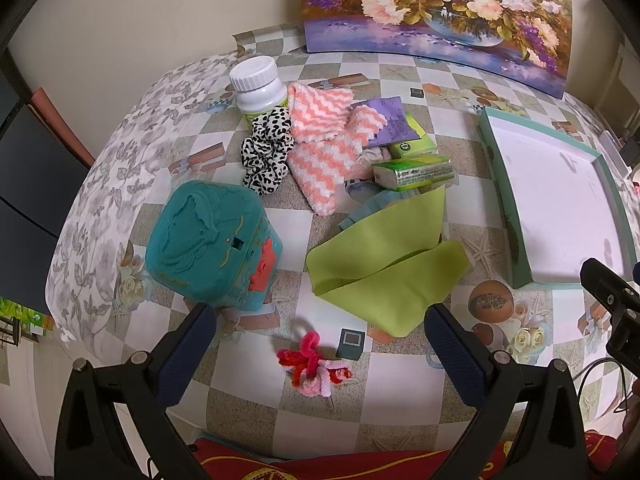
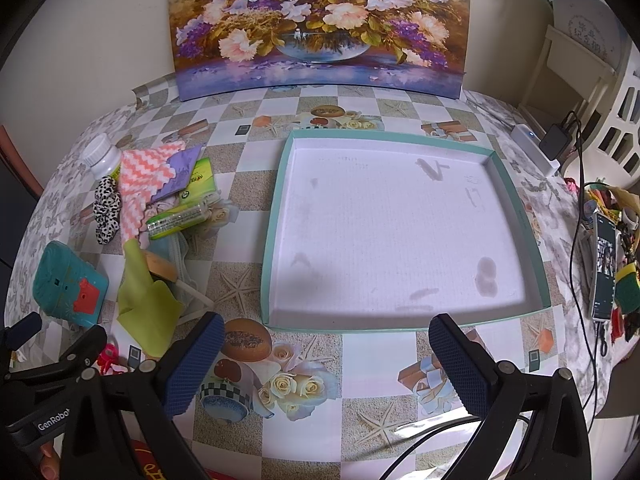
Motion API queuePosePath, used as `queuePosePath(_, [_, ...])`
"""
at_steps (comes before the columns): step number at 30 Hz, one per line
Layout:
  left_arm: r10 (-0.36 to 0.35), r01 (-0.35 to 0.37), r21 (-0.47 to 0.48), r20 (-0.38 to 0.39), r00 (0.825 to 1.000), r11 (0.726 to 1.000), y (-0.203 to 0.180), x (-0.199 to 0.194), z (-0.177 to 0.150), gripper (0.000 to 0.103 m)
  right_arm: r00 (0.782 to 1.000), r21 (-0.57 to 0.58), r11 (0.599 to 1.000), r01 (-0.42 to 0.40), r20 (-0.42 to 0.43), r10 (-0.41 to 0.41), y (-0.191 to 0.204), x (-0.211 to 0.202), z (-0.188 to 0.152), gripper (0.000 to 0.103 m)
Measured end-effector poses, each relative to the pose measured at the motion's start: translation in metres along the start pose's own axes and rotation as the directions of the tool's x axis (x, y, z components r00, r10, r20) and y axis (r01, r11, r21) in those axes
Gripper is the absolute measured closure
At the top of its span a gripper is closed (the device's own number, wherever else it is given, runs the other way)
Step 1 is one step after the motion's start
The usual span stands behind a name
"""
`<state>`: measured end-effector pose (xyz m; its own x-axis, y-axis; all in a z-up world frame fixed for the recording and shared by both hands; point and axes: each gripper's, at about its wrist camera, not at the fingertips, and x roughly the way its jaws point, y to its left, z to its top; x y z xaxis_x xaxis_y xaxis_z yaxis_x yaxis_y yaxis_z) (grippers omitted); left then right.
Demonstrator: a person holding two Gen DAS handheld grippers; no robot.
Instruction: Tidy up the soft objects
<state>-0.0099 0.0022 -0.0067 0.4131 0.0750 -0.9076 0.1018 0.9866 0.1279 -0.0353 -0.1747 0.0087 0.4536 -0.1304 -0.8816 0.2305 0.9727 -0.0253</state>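
Lying bare, teal-rimmed tray (image 2: 276,216), soft pile (image 1: 320,152) beside it, both grippers' fingers wide

lime cloth (image 1: 384,264), b/w spotted scrunchie (image 1: 266,148), pink-white zigzag towel (image 1: 320,136)

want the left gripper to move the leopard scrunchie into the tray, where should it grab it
Pinch the scrunchie across its lower left ruffled loop, coming down from above on the side facing the teal box. That edge lies free on the tablecloth, while its upper right side presses against the white bottle and the pink zigzag cloth. The left gripper is open, so it can probably close straight over the bunched fabric.
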Motion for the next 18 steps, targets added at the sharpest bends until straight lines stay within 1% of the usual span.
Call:
queuePosePath(10, [-0.006, 0.006, -0.003, -0.004, 1.0, 1.0, -0.0001, 0.0007, -0.0004, 0.0, 1.0, 0.001, 1.0, 0.0, -0.001, 0.0, -0.001, -0.0001, 0.0013, 0.0])
queuePosePath(18, [-0.047, 0.047, -0.023, -0.021, 0.999, 0.999, 0.0038, 0.0021, 0.0006, 0.0, 1.0, 0.004, 1.0, -0.005, -0.003, 0.005, 0.0, 0.0015, -0.0008, 0.0])
